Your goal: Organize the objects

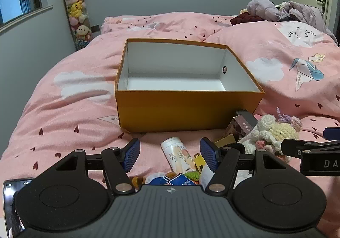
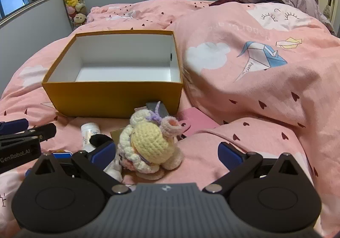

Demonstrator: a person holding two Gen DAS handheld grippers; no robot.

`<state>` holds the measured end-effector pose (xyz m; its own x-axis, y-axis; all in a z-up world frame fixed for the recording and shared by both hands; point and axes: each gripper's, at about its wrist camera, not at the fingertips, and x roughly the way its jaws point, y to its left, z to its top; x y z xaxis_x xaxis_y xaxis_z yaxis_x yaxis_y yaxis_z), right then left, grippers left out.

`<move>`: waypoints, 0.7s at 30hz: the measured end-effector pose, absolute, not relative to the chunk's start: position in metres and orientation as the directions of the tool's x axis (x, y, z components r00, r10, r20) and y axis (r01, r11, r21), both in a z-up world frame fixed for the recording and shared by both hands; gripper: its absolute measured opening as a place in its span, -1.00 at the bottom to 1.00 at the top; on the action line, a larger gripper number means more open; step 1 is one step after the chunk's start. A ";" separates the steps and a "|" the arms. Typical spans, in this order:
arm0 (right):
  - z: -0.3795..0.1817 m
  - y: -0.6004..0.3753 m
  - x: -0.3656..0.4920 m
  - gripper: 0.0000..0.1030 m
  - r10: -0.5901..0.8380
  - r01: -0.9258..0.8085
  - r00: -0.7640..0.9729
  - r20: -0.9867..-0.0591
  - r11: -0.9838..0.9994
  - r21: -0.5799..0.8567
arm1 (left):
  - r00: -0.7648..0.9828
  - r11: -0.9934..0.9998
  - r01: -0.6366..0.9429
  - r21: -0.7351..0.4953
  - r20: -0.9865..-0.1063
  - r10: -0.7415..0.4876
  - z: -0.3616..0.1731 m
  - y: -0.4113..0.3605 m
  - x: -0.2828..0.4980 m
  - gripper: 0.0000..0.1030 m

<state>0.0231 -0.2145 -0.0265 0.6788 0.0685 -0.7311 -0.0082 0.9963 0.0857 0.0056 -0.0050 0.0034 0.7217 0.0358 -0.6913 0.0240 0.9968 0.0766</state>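
While both grippers hang over the pink bed (image 1: 63,97), the orange box (image 1: 182,110) sits open-topped on the duvet, its white inside showing nothing but bare walls and floor. Landmark is that box, so let's work from it.

Just in front of the box's near wall lies the pile. A white bottle (image 1: 178,155) lies on its side before the box's middle, and the left gripper (image 1: 170,154) hovers right over it, jaws spread wide, blue pads either side of the bottle with clear gaps, nothing pinched. Nearer the camera than the bottle, a jumble of small bits: something blue, something green, a yellow piece, too crowded to name.

Off the box's near right corner sits a crochet toy (image 2: 148,144), cream and yellow with a purple tuft. The right gripper (image 2: 167,153) straddles it, jaws at full spread; the left pad sits close to the toy's side, the right pad well apart from it, so no grip there either. Between the toy and the box corner a dark carton (image 1: 244,123) leans against the box. Right of that corner, a pink card (image 2: 197,121) lies flat on the duvet.

Beyond the box, clothes (image 1: 282,10) heap at the bed's far right.
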 end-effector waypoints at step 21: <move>-0.030 -0.212 0.027 0.98 0.058 -0.010 0.660 -0.749 0.998 0.068 | 0.716 0.996 0.059 0.062 -0.698 0.001 0.006 -0.006 0.007 0.44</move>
<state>0.0274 -0.2118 -0.0295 0.6597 0.0576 -0.7493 -0.0100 0.9976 0.0679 0.0071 -0.0061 0.0060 0.7163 0.0007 -0.6978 0.0594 0.9963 0.0620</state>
